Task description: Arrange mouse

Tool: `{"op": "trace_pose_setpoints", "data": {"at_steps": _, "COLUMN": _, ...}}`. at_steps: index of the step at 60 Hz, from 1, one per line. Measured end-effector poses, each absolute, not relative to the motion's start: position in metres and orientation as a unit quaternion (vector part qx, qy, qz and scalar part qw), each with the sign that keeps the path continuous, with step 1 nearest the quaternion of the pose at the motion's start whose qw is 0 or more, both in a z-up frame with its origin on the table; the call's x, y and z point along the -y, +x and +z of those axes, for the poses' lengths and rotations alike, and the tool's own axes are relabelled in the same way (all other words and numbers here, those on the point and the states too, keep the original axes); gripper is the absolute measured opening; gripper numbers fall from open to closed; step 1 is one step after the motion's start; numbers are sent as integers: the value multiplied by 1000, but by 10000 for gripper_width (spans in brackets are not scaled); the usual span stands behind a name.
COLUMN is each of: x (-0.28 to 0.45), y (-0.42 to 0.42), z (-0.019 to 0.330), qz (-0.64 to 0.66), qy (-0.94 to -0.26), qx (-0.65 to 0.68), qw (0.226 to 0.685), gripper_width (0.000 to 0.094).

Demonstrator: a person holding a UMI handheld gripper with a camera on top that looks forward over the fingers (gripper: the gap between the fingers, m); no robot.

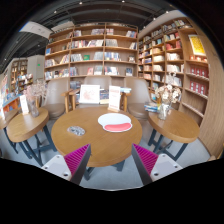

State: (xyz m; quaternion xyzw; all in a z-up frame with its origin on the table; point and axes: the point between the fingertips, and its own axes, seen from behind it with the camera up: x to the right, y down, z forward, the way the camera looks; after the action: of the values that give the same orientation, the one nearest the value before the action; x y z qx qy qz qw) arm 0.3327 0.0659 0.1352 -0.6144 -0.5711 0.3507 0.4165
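Observation:
A round wooden table [108, 142] stands ahead of me. On it lie a small dark mouse [76, 130] towards its left and a white and pink mouse mat [116, 122] right of the middle. My gripper [112, 165] is open and empty, held well short of the table. Its two fingers with magenta pads [78, 160] are spread wide apart, and the near edge of the table and the grey floor show between them.
Wooden chairs [72, 100] and upright cards stand behind the table. More round tables stand to the left [24, 124] and right [178, 124]. Bookshelves [92, 55] line the back and right walls. Grey floor [112, 175] lies just ahead of the fingers.

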Motion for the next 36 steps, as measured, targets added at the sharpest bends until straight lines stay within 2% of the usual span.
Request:
{"op": "trace_pose_setpoints", "data": {"at_steps": 11, "x": -43, "y": 301, "z": 118, "qz": 350, "qy": -614, "qx": 582, "qw": 402, "gripper_width": 858}}
{"op": "trace_pose_setpoints", "data": {"at_steps": 36, "x": 82, "y": 267, "z": 83, "qz": 357, "qy": -582, "qx": 631, "qw": 368, "gripper_width": 850}}
